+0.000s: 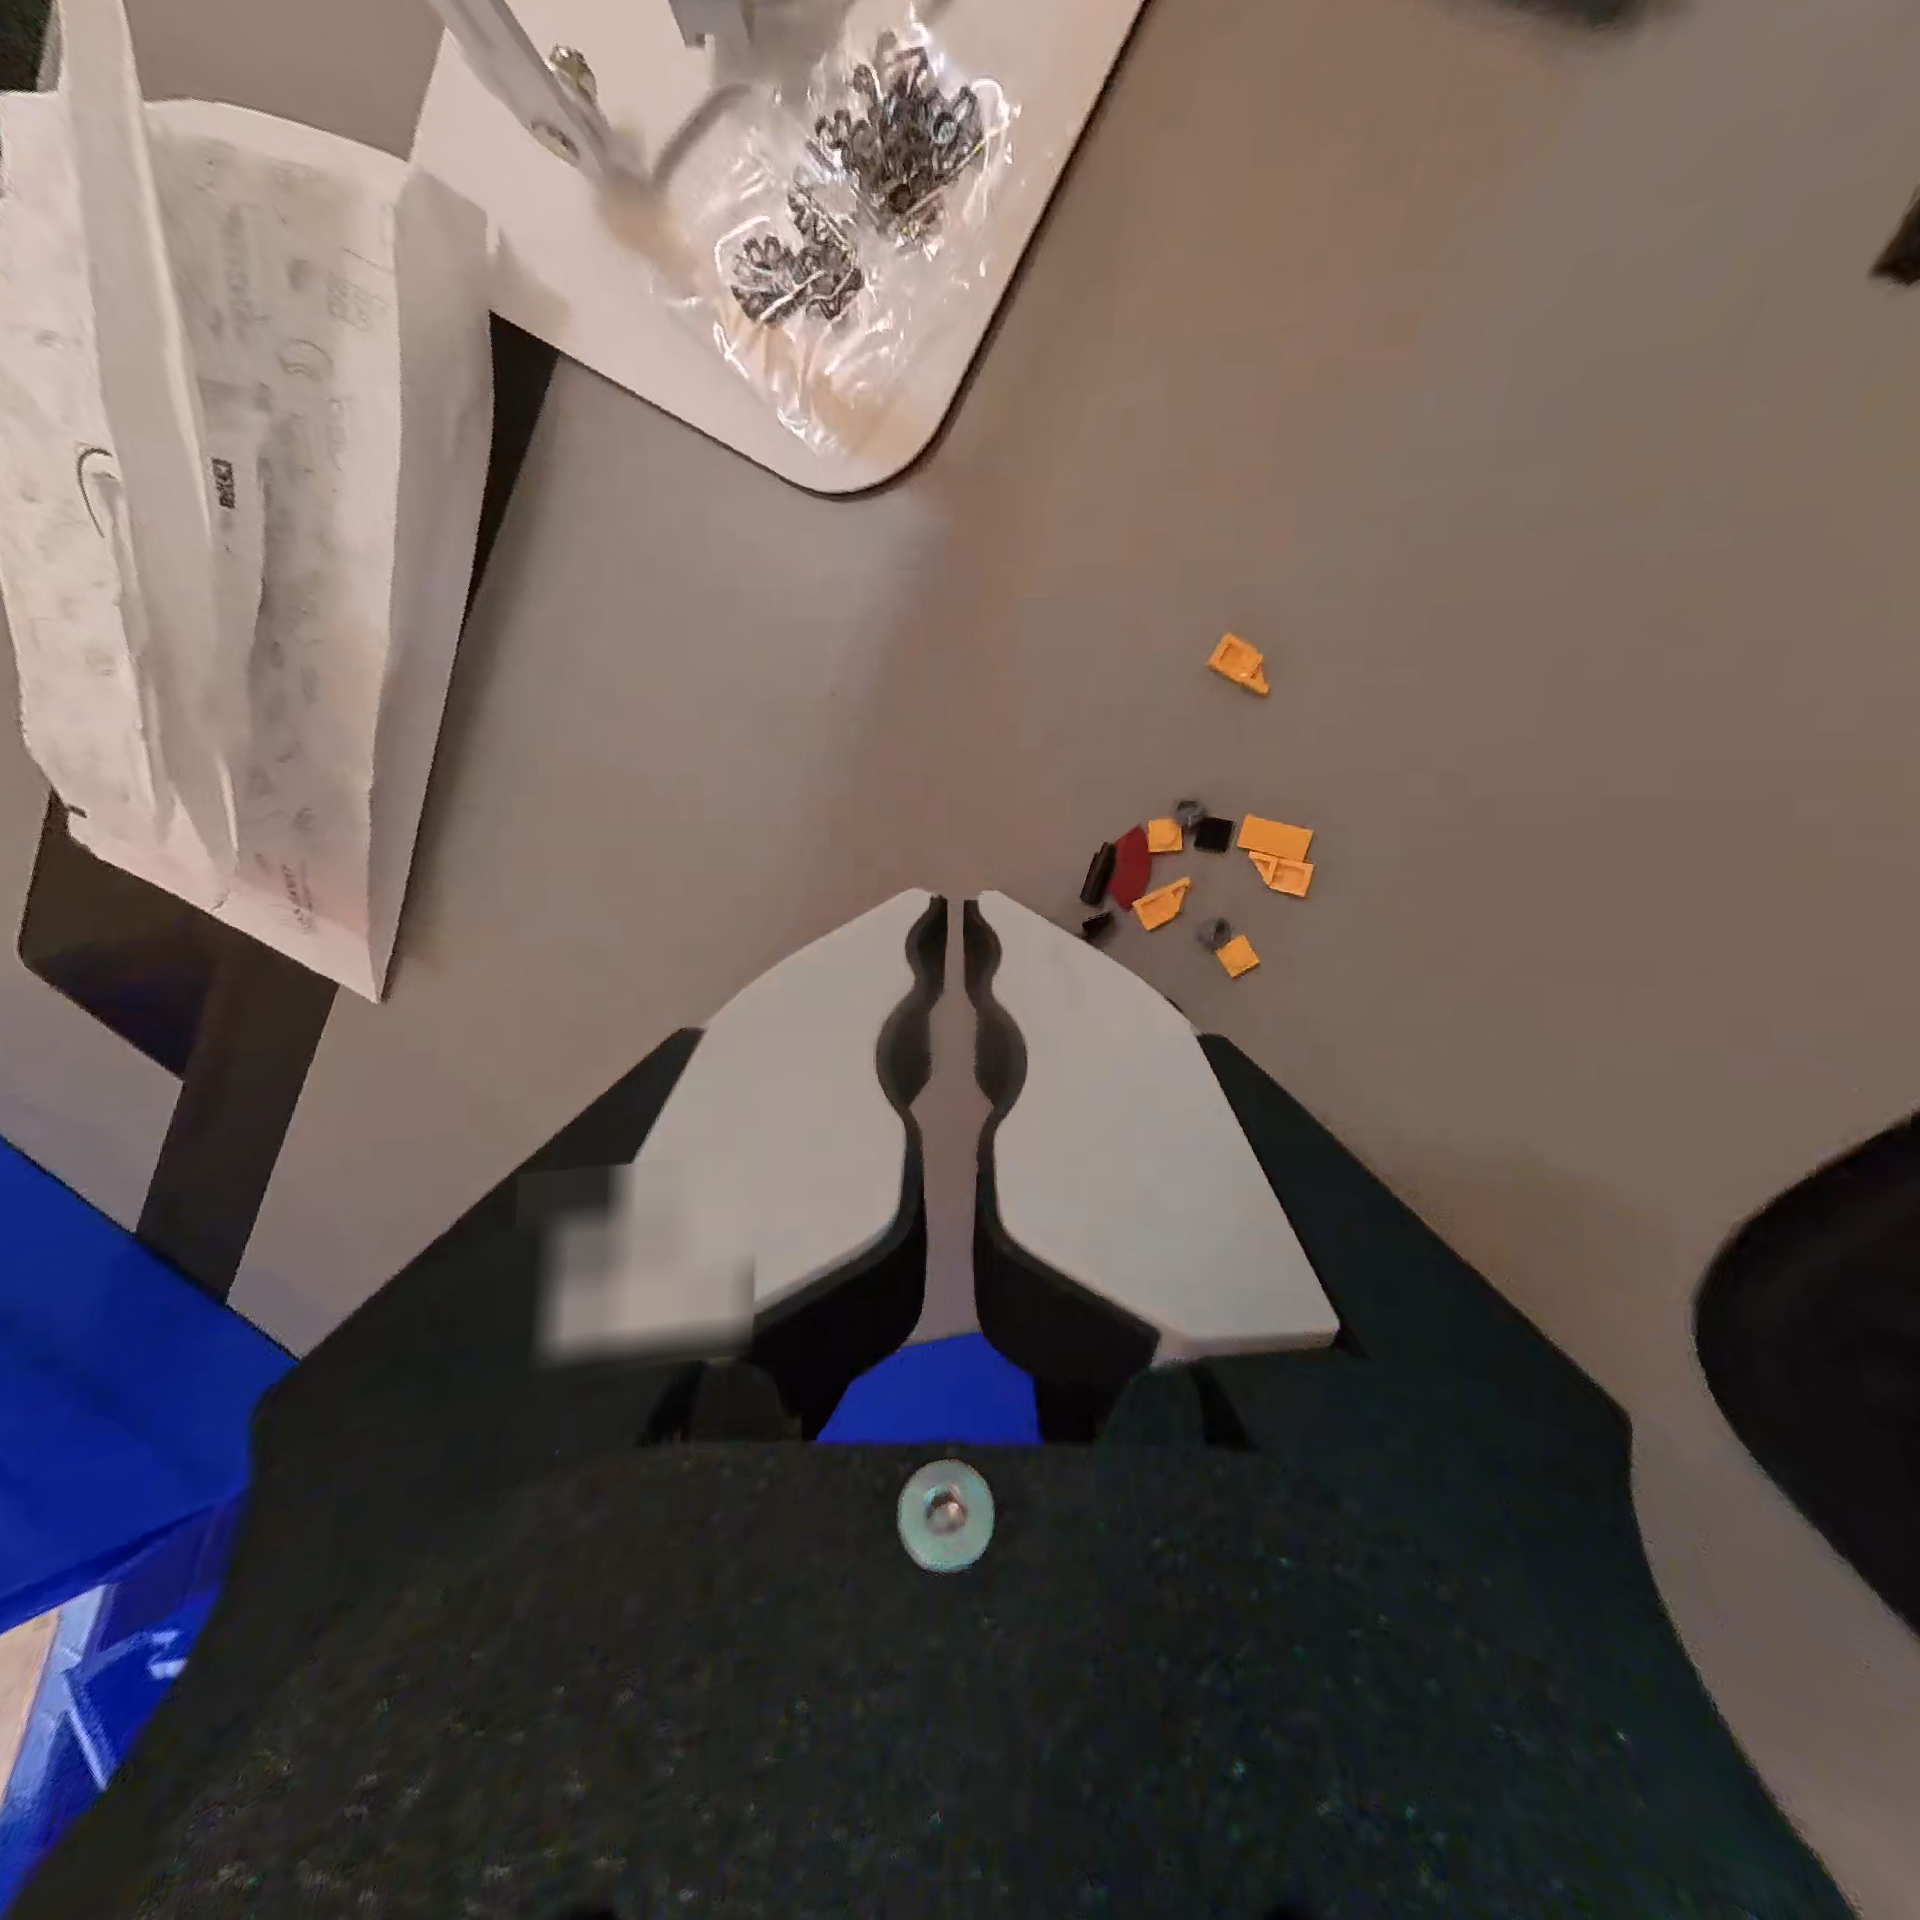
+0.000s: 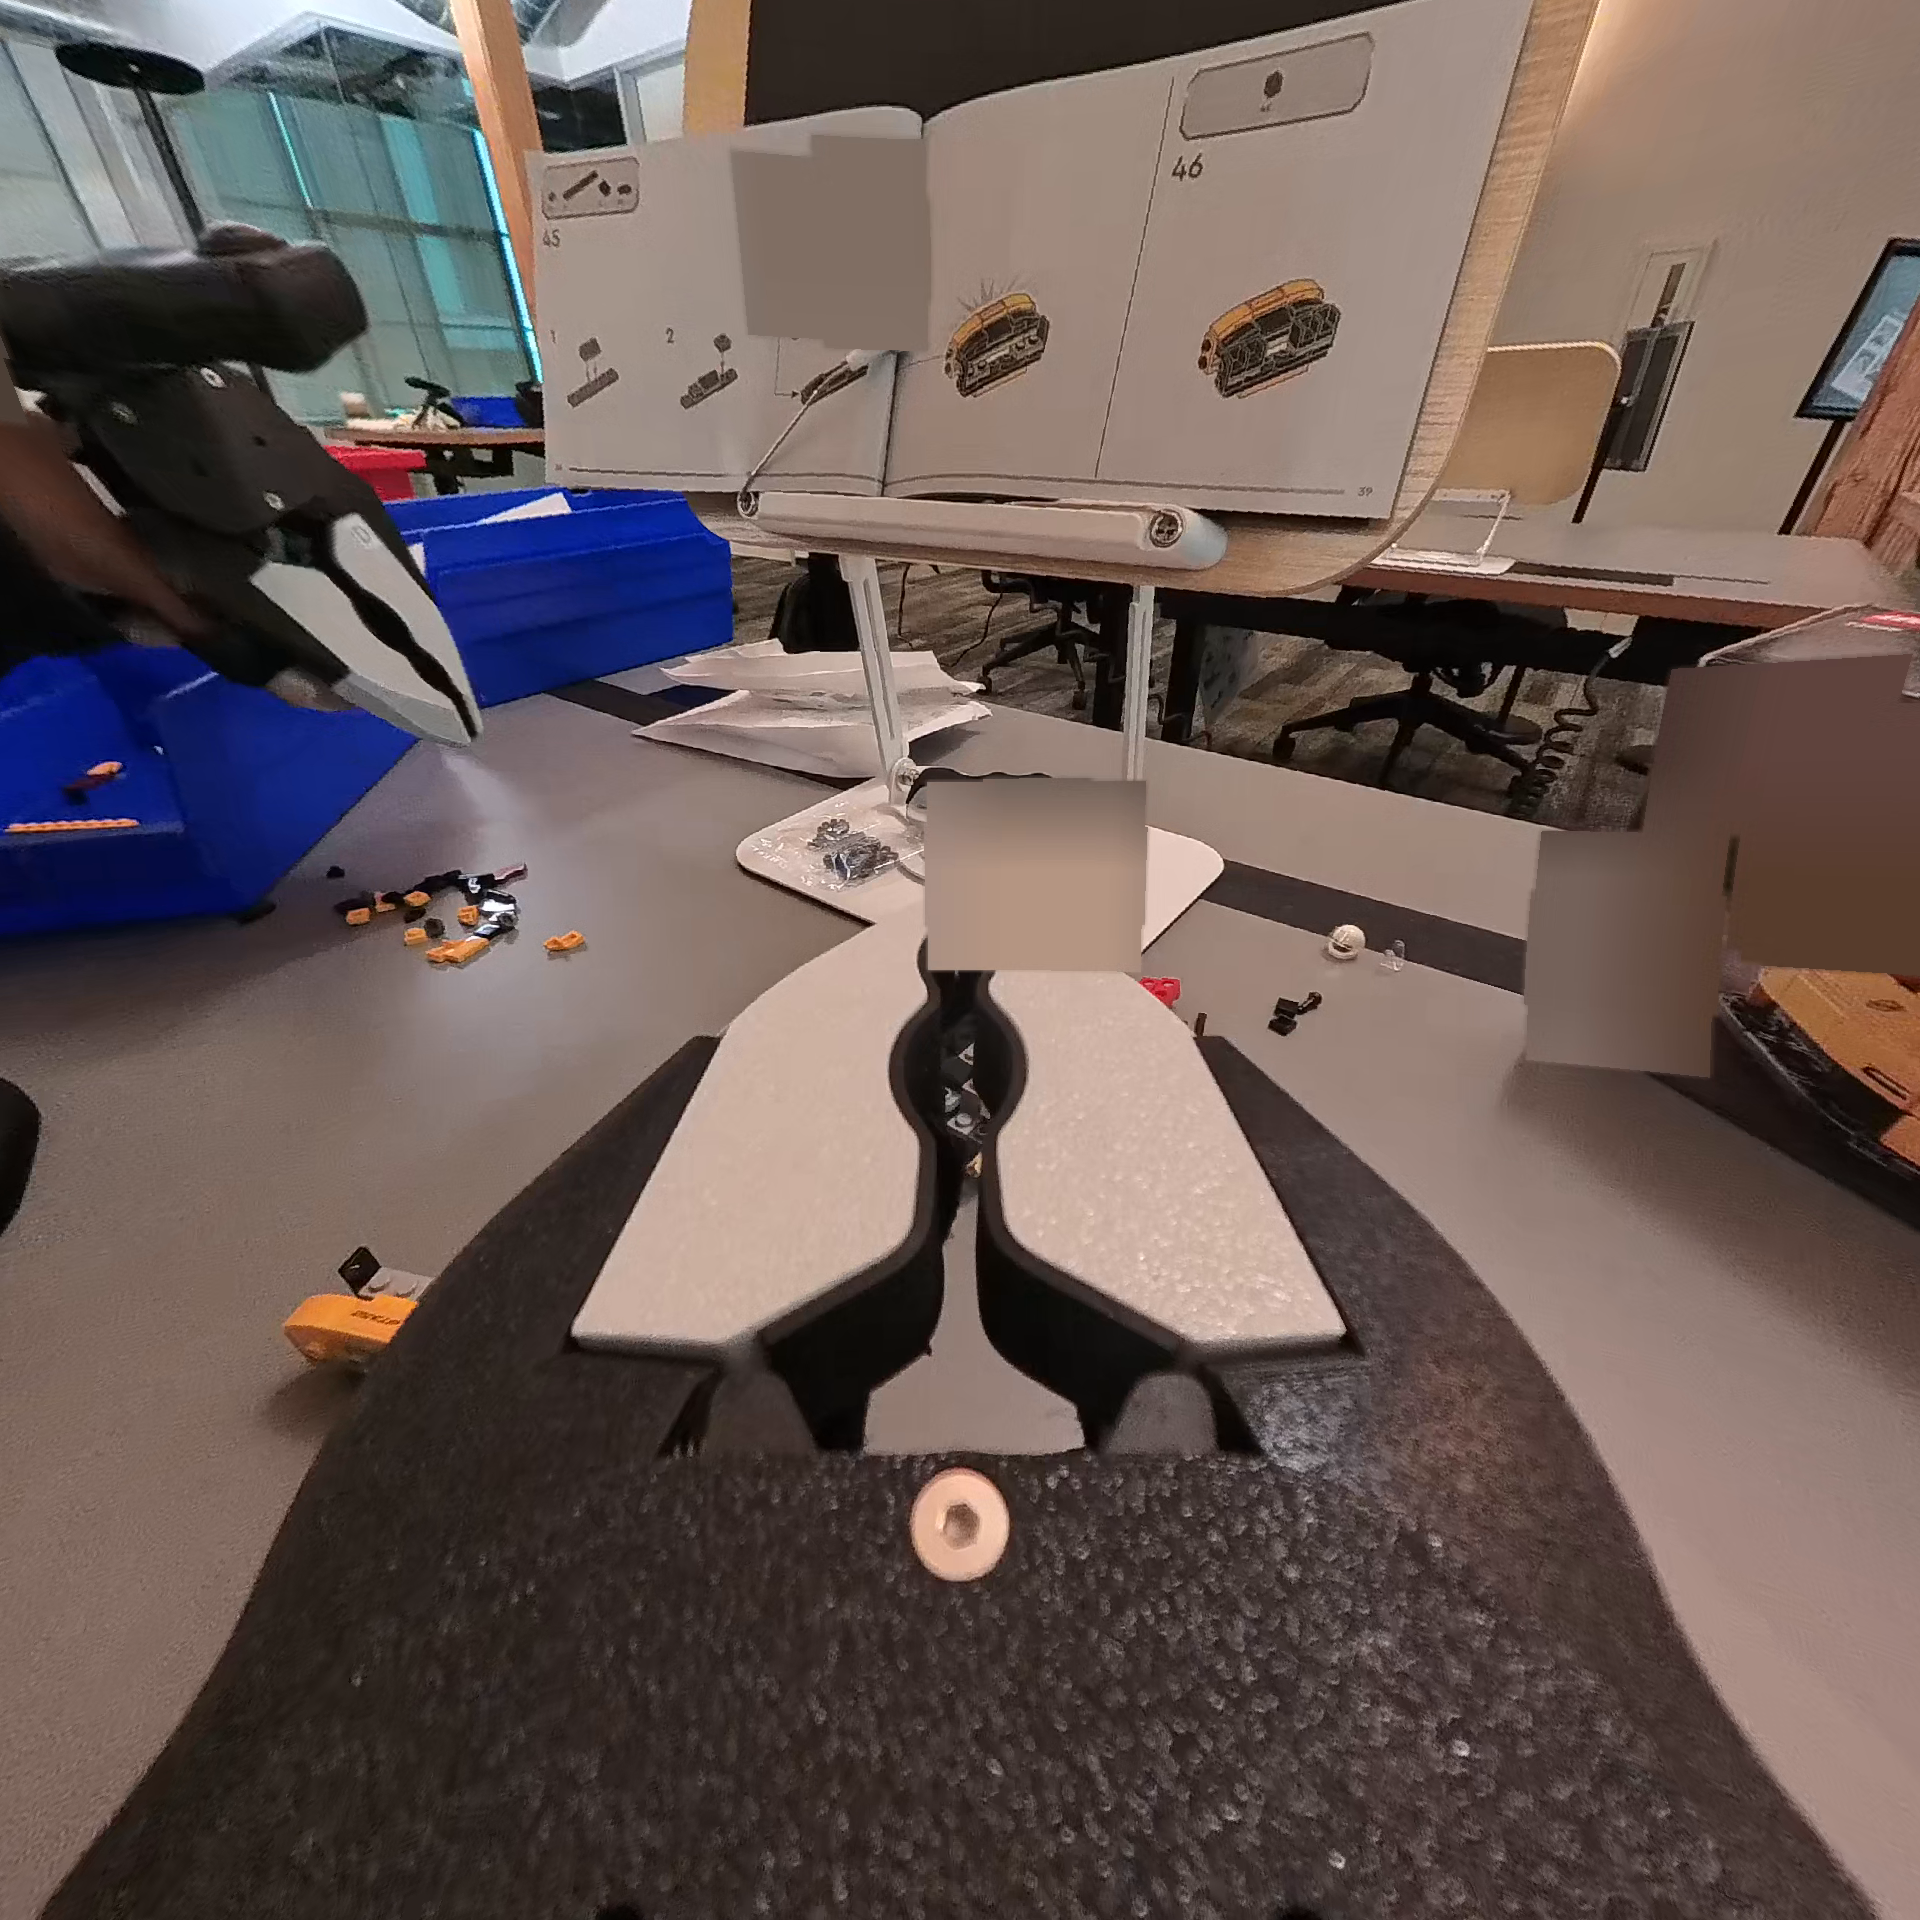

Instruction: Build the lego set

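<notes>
At nine o'clock in the right wrist view, a blue bin (image 2: 187, 790) holds a few orange bricks. Loose orange and black lego pieces (image 2: 447, 914) lie on the gray tabletop (image 2: 675, 935) beside it. An open instruction booklet (image 2: 1039, 312) stands at twelve o'clock. The left tool (image 1: 956, 902) is pressed together, empty. The right tool (image 2: 956, 1039) is clamped on a dark lego piece (image 2: 961, 1081).

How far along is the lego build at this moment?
Partly done: an orange sub-assembly lies on the table, and the booklet stands open mid-manual. In hand: the right hand-held gripper grips a dark lego piece; the left hand-held gripper, nearly shut and empty, hovers near loose orange and black pieces. Left: those pieces and a sealed parts bag.
</notes>
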`<state>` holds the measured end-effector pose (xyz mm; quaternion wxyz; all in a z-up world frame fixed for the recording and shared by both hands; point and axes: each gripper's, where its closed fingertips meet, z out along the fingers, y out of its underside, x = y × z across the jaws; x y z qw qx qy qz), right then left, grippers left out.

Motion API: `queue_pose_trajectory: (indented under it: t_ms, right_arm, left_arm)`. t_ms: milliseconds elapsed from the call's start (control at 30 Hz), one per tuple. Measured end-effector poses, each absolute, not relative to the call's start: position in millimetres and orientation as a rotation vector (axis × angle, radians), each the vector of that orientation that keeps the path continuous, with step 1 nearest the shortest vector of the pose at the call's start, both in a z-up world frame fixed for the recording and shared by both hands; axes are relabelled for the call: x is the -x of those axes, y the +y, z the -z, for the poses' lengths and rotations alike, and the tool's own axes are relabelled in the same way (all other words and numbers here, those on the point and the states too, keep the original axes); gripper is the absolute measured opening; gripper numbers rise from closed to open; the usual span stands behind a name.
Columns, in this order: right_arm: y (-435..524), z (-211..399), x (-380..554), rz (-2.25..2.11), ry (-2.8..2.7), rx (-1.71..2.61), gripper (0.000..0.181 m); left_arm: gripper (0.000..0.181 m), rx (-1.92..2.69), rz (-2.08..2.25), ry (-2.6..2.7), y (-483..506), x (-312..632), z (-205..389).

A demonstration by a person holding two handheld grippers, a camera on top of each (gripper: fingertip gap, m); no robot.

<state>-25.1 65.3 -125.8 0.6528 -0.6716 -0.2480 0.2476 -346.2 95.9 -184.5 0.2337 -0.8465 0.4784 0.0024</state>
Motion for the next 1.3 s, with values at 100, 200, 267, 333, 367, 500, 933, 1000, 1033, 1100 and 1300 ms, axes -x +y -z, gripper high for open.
queue_pose_trajectory:
  t_ms: [100, 200, 267, 333, 367, 500, 933, 1000, 1033, 1100, 1300]
  right_arm:
    - [65.1, 126.0, 25.1, -0.569, -0.563, 1.526, 0.0]
    - [64.8, 125.8, 25.1, -0.573, -0.562, 1.526, 0.0]
    - [64.9, 125.9, 25.4, -0.578, -0.561, 1.527, 0.0]
    - [65.0, 127.2, 26.1, -0.582, -0.563, 1.532, 0.0]
    - [64.9, 127.9, 26.6, -0.583, -0.565, 1.534, 0.0]
    - [64.5, 129.3, 28.3, -0.587, -0.572, 1.538, 0.0]
    - [62.0, 138.2, 36.8, -0.6, -0.622, 1.565, 0.0]
    - [61.9, 139.7, 37.6, -0.604, -0.627, 1.57, 0.0]
    - [61.9, 140.4, 37.9, -0.606, -0.628, 1.574, 0.0]
    - [61.5, 141.2, 38.4, -0.611, -0.632, 1.578, 0.0]
    - [61.9, 144.4, 39.0, -0.627, -0.638, 1.591, 0.0]
  left_arm:
    - [0.013, 2.3, 0.071, 1.287, 79.7, 347.7, 168.4]
    - [0.031, 2.269, 0.085, 1.12, 66.9, 370.5, 134.5]
    - [0.038, 2.266, 0.07, 0.943, 58.9, 399.8, 111.9]
    - [0.045, 2.303, 0.022, 0.804, 46.4, 437.4, 103.9]
    - [0.048, 2.344, 0.001, 0.748, 38.5, 457.1, 106.4]
    - [0.053, 2.524, -0.008, 0.566, 8.0, 523.2, 135.6]
    - [0.051, 2.897, -0.183, 0.669, -23.9, 594.8, 212.7]
    - [0.051, 2.932, -0.215, 0.694, -20.3, 600.2, 218.3]
    - [0.051, 2.957, -0.23, 0.7, -19.3, 603.8, 221.4]
    - [0.053, 3.02, -0.239, 0.707, -20.1, 611.0, 229.1]
    - [0.043, 3.166, -0.142, 0.736, -33.7, 613.7, 247.7]
